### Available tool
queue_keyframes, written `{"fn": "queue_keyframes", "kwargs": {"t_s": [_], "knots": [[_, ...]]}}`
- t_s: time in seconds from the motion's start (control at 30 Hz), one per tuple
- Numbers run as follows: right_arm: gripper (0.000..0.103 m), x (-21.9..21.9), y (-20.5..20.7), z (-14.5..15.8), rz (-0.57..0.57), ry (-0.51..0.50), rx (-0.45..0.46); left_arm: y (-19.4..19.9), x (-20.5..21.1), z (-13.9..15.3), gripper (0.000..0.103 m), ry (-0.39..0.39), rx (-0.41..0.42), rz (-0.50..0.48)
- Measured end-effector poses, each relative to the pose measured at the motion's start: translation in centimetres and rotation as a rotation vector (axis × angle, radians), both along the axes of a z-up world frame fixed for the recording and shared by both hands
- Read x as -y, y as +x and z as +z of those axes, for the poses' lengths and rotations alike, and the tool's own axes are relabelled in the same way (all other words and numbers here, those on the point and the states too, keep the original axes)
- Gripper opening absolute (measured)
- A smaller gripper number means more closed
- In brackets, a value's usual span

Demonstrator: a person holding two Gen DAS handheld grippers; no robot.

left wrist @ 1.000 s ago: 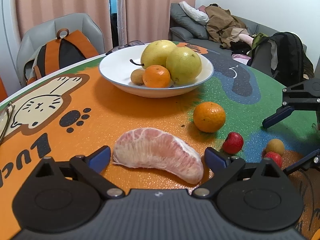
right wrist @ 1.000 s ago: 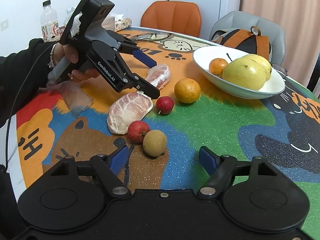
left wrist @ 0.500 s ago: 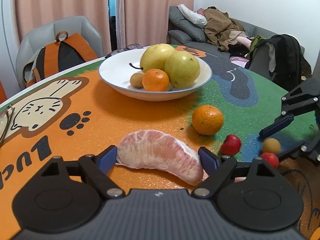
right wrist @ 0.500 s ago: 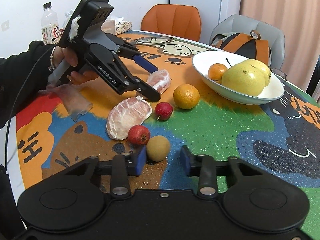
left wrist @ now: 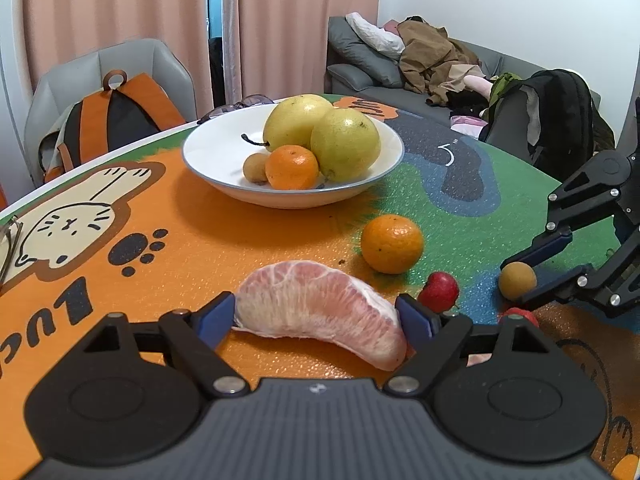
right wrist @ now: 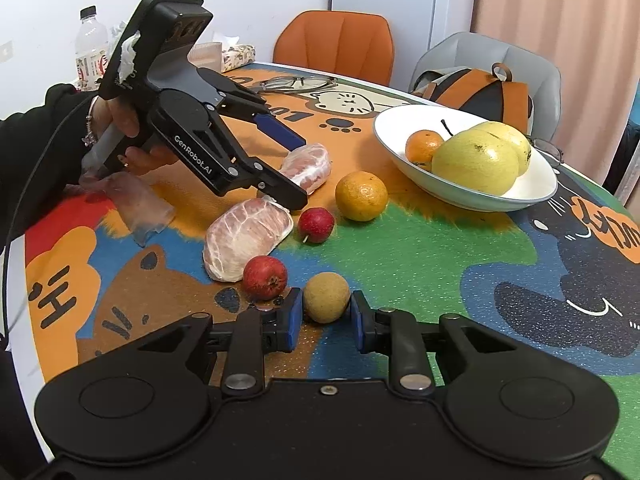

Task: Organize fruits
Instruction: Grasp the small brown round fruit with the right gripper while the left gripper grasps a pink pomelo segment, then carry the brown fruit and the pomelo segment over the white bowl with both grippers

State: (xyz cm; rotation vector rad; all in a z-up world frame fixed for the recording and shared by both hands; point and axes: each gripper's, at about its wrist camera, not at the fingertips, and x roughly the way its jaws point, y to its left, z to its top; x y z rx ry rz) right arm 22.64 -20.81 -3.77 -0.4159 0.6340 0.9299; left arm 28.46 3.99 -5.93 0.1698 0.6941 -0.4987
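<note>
A peeled pink pomelo segment [left wrist: 320, 310] lies on the orange part of a round cartoon-printed table [left wrist: 168, 248]. The left gripper [left wrist: 316, 316] brackets it end to end, its blue pads [left wrist: 214, 314] half closed and just at the segment's tips; whether they press in cannot be told. A second, larger pomelo piece [right wrist: 248, 238] lies closer to the table's edge, beside a crumpled bit of clear wrap [right wrist: 138, 208].

The right gripper [right wrist: 326, 316] has narrowed around a small tan, longan-like fruit [right wrist: 326, 297], with a pad against or nearly against each side; the fruit sits on the tabletop. Just beside it is a small red fruit [right wrist: 265, 278], and another red fruit [right wrist: 316, 225] lies farther in, near a loose mandarin [right wrist: 361, 196].

Beyond these stands a white bowl [left wrist: 208, 160] holding two large yellow-green pears [left wrist: 344, 148], a mandarin and one small tan fruit. Around the table are an orange chair [right wrist: 334, 46], a grey chair carrying an orange backpack [left wrist: 108, 120], and a water bottle [right wrist: 92, 54].
</note>
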Motion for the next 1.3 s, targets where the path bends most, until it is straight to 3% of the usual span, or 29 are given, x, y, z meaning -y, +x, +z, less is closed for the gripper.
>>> {"fn": "queue_keyframes", "kwargs": {"t_s": [0.53,1.3], "knots": [[0.024,0.4,0.4,0.8,-0.029,0.003,0.018,-0.7,0.5,0.7,0.085,0.005,0.031,0.005],[0.024,0.6,5.8,4.0,-0.157,0.054,0.08,1.5,2.1,4.1,0.085,-0.051,0.119,0.031]]}}
